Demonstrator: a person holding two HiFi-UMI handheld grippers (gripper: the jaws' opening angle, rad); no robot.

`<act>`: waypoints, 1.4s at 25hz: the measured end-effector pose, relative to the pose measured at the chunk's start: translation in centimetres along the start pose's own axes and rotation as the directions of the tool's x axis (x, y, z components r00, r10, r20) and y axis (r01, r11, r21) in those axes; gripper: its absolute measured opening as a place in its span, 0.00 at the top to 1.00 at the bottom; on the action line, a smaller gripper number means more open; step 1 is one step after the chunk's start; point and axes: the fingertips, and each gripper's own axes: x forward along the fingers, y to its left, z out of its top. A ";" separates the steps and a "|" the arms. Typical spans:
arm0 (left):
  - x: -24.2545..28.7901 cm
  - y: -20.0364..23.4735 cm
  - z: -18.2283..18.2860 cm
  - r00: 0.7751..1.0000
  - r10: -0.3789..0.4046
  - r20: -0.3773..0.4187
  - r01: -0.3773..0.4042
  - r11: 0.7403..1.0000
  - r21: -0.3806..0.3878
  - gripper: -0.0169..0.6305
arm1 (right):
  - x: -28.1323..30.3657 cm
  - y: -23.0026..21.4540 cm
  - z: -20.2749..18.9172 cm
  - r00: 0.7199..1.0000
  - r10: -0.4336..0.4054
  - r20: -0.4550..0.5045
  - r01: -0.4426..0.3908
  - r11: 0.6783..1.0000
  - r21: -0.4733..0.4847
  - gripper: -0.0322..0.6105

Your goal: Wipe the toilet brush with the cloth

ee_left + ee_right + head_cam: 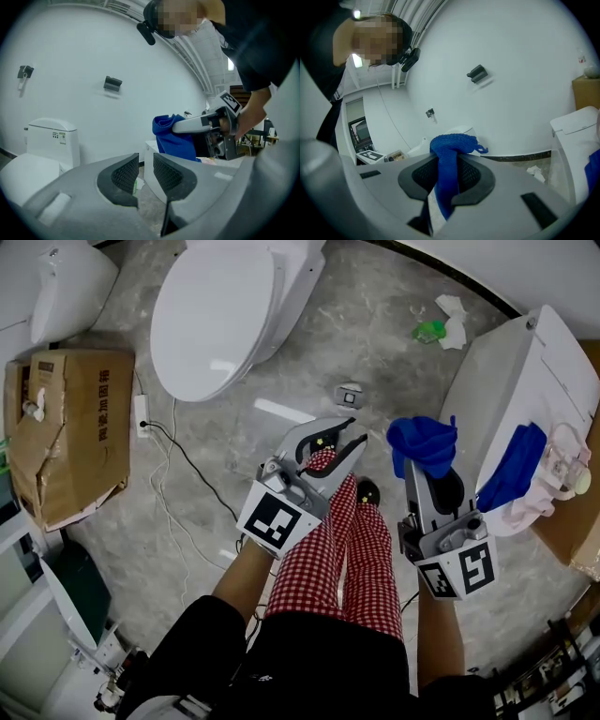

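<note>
1. The right gripper [446, 171] is clamped on a blue cloth [452, 143]. The cloth is pinched in the middle, so a soft lump sticks out past the tips. That lump is probably the part meant for rubbing.
2. The cloth looks knitted and bright blue. One end hangs down between the jaws.
3. The left gripper [146, 164] holds nothing. Its jaws stand a little apart, with only floor and wall seen through the gap. It is likely kept free to pick up the brush.
4. Both grippers point forward and a bit down, side by side over the person's red checked trousers [352, 549].
5. The toilet brush cannot be found in any view, so wiping has not begun.
6. A second blue cloth [514, 467] lies on the white toilet tank [525, 362] on the right, beside a pink one [553, 495].
7. A toilet with its lid shut [211, 315] stands ahead, and a cardboard box [80, 427] sits on the left.
</note>
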 end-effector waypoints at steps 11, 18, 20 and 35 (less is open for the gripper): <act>0.3 0.9 -2.3 0.998 -0.020 -0.056 0.021 1.000 0.008 0.84 | 2.3 -1.7 -3.0 0.999 -0.016 -0.041 0.016 1.000 0.002 0.83; 0.4 1.6 -3.5 0.998 -0.031 -0.063 0.030 0.999 -0.021 0.83 | 3.6 -2.5 -4.8 0.995 -0.031 -0.094 0.025 0.998 -0.055 0.83; 0.4 1.5 -3.9 0.997 -0.044 -0.067 0.042 0.999 -0.022 0.82 | 3.8 -2.6 -5.2 0.994 -0.034 -0.104 0.028 0.998 -0.060 0.83; 1.8 1.8 -6.6 0.990 -0.082 -0.115 0.080 0.997 -0.022 0.81 | 5.1 -3.9 -7.5 0.988 -0.053 -0.146 0.045 0.997 -0.061 0.83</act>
